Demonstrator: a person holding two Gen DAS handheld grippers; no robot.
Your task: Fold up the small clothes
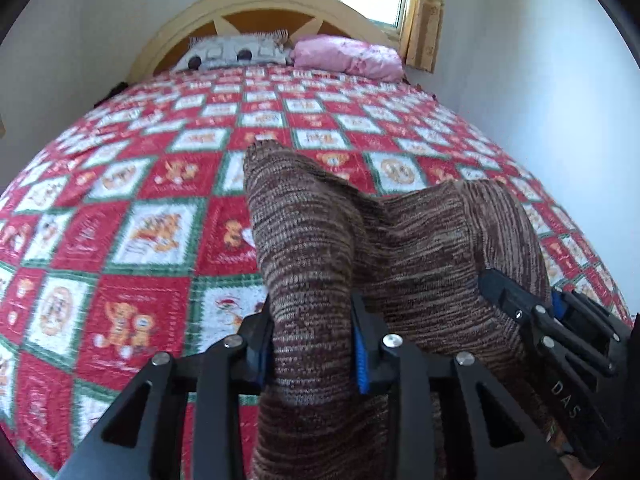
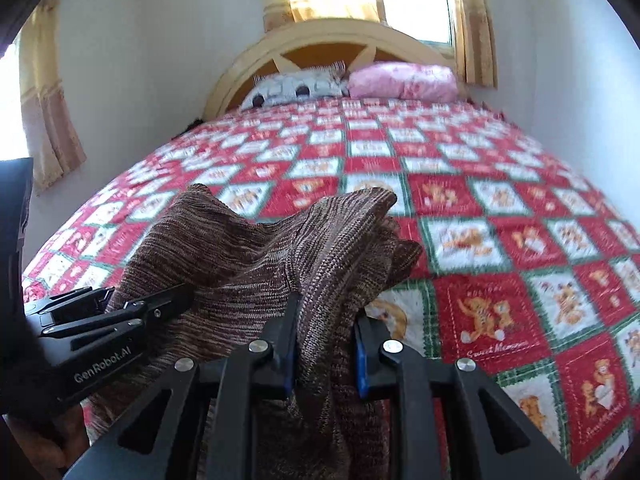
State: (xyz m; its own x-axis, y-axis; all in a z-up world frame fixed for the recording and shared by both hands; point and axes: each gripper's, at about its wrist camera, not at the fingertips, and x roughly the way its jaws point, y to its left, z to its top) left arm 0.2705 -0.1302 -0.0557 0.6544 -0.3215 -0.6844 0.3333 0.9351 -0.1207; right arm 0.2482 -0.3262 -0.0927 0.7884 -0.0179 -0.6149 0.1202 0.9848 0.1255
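Item: brown knit (image 1: pixel 320 240), soft, limp, light. I have it bunched in both grippers, left (image 1: pixel 312 344) and right (image 2: pixel 324 356), jaws clenched on its near edge, above the bed (image 1: pixel 120 208). Best gripped at the corners.

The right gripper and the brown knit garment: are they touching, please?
Touching. In the right wrist view, the right gripper has the brown knit garment bunched between its blue pads, fabric pressed against both with no gap.
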